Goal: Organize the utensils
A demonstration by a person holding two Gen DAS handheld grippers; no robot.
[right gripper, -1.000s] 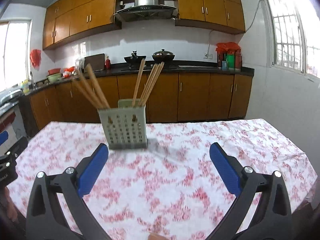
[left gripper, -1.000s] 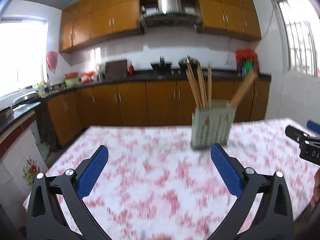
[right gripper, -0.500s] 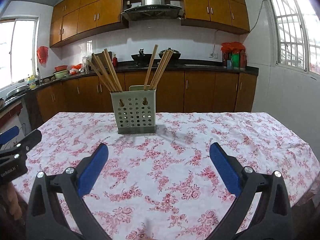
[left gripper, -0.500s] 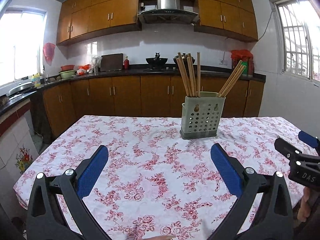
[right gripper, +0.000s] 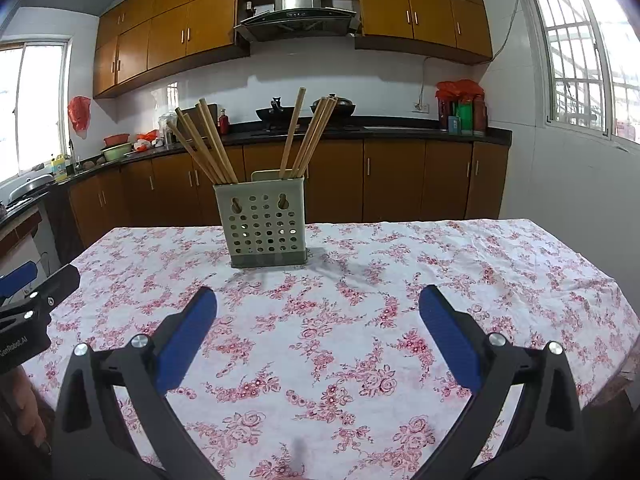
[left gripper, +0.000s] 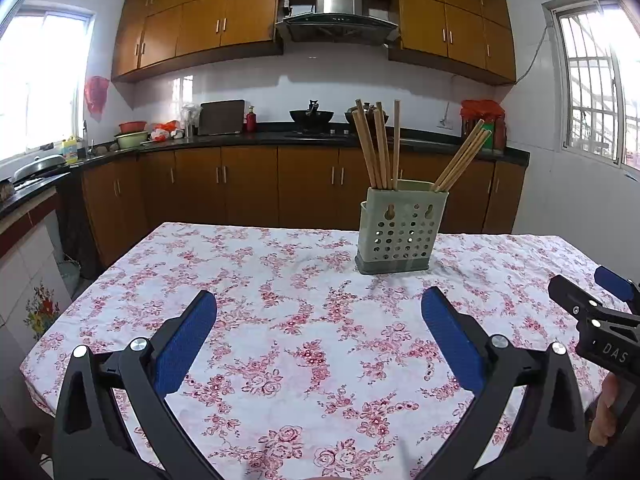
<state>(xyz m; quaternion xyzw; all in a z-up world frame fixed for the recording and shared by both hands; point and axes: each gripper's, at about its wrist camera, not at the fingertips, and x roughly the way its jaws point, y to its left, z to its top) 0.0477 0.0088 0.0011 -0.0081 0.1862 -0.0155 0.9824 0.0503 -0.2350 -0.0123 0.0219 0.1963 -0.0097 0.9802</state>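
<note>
Both grippers drawn back slightly, jaws spread empty, chopstick holder (left gripper: 400,232) (right gripper: 266,226) well beyond them.

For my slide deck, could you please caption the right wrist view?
Right gripper open above the floral tablecloth, facing a perforated green holder of wooden chopsticks; left gripper at frame edge.

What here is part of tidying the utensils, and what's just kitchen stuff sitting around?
Part of the job:
chopsticks
holder
left hand-held gripper, open
right hand-held gripper, open

Just lying about:
wok
red bottle
green bowl
tablecloth
</note>
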